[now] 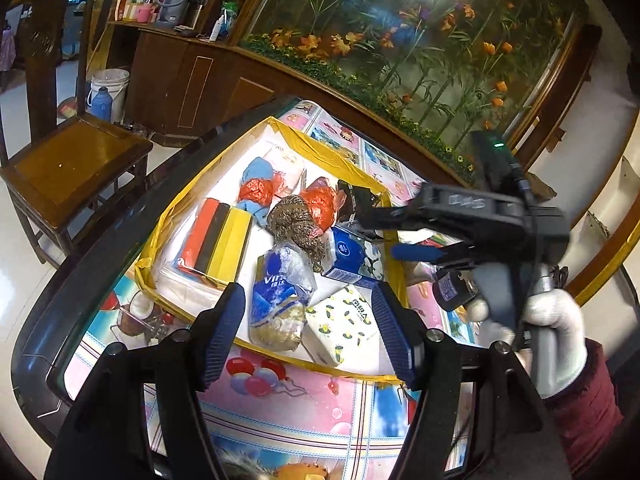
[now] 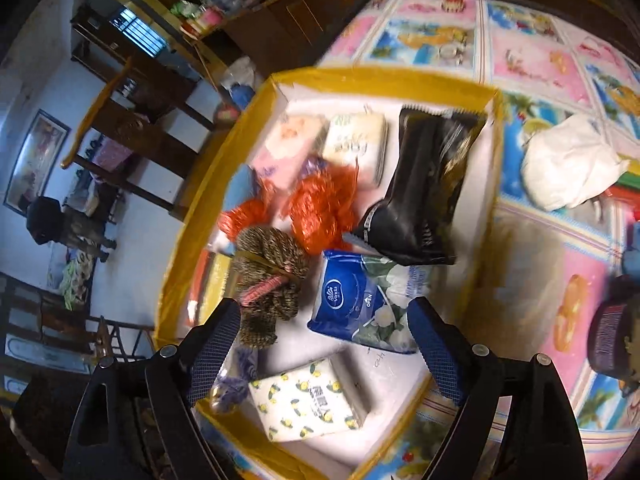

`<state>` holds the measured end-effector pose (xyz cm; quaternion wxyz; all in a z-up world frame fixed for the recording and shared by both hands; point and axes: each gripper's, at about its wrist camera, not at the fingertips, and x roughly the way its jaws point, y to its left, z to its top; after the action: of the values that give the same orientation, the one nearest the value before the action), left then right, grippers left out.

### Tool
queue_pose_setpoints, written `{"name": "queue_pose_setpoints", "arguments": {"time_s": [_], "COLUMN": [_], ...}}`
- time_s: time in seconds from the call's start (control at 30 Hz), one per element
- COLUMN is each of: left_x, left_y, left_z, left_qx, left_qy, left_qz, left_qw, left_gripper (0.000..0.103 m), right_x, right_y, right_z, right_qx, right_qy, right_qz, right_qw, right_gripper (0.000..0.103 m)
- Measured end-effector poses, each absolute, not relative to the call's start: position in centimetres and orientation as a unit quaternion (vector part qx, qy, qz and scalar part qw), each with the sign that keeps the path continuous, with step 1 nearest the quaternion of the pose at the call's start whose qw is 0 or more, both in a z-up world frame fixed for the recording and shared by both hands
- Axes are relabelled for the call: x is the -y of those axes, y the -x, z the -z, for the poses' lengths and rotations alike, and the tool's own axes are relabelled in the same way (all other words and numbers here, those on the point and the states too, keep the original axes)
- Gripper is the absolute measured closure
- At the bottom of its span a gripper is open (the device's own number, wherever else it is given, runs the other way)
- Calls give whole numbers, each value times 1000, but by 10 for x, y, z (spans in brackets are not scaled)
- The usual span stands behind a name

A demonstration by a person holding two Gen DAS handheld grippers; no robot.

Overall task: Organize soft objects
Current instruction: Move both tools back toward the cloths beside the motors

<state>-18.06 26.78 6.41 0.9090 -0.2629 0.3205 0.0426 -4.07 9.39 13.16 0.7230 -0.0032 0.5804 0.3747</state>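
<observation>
Soft objects: a crowd of packets and bundles is gathered inside a shallow white tray (image 1: 168,280) with a yellow taped rim, set on the tabletop (image 1: 280,412).
Left tool (image 1: 308,332): held with pads spread wide above the near edge of the tray; nothing is gripped, though a blue-printed plastic roll pack (image 1: 280,300) and a lemon-print tissue pack (image 1: 344,328) are seen between the pads, lower down.
Right tool (image 2: 324,348): jaws stood wide and empty over the tray; gripped by a white-gloved hand (image 1: 552,344) with a dark red sleeve.
Neighbours: a brown knitted bundle (image 2: 268,280) tied with a pink band lies just beside a blue wet-wipe pack (image 2: 360,300); crinkled orange mesh (image 2: 320,212) lies behind them; a black glossy pouch (image 2: 424,192) lies tilted against the far right wall.
Far corner: a pink tissue pack (image 2: 292,148) and a pale cream pack (image 2: 356,144) are placed side by side.
Left side: a block striped red, black and yellow (image 1: 216,240) is laid flat.
Outside tray: a crumpled white bag (image 2: 568,172) rests on the patterned cloth, well apart.
Textures: film wrappers are shiny and creased; the knit is coarse; the mesh is stiff and glittery.
Open room: bare white floor is left only near the front right corner of the tray; a wooden chair (image 1: 72,168) stands beside the tabletop.
</observation>
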Motion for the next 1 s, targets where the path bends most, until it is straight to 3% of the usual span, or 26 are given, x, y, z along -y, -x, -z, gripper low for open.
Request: {"name": "queue_pose_setpoints", "arguments": {"time_s": [0.2,0.27,0.33,0.37,0.6,1.0], "left_x": [-253,-245,-234,-228,-180,-104], "left_y": [184,184,182,181,169,91], "left_z": [-68,-68,-67,-67,-67,-76], "left_qx": [-319,-321,-327,-329,-361,-422], "left_qy": [256,257,256,255,209,21], "left_qz": [-33,-21,-5,0,36,63], "left_qw": [912,911,910,909,908,904], "left_gripper": [38,38,38,38,38,38], "right_x": [-15,21,55,67,157,218], "right_y": [83,102,117,120,108,68], "right_z": [-198,-216,-223,-221,-177,-142], "right_qx": [-456,-399,-348,-339,-419,-444], "right_qy": [19,46,80,90,9,-76], "right_qz": [-374,-350,-314,-302,-243,-243], "right_qw": [807,846,880,887,875,859], "right_gripper": [16,12,1,1,1,1]}}
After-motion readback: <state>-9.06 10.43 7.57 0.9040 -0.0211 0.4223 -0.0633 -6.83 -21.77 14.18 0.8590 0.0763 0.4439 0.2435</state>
